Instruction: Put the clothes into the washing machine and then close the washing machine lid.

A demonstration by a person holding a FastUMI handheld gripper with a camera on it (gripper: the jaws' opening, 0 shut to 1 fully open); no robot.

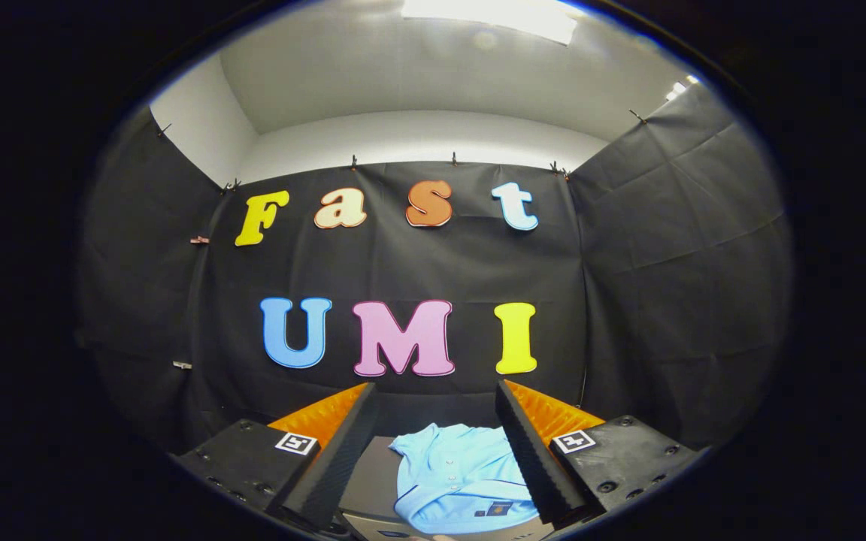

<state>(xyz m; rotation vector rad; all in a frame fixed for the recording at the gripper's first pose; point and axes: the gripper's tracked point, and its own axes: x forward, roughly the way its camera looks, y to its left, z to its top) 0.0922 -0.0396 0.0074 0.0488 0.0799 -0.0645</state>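
Here, tool: the tool (pixel 437 443) points toward the booth's black cloth wall (pixel 666 248), its two fingers spread wide apart and gripping nothing.
Fingers: one finger (pixel 335 458) stands on each side of the garment; whether either touches it cannot be told.
Clothing: a light blue polo shirt (pixel 455 481) lies crumpled, low between the fingers, with a small dark patch near its lower hem.
Surface: the shirt rests on a grey surface (pixel 373 481), showing beside the shirt; what it belongs to cannot be told.
Room: white wall and ceiling above the cloth, with a bright ceiling light (pixel 493 15).
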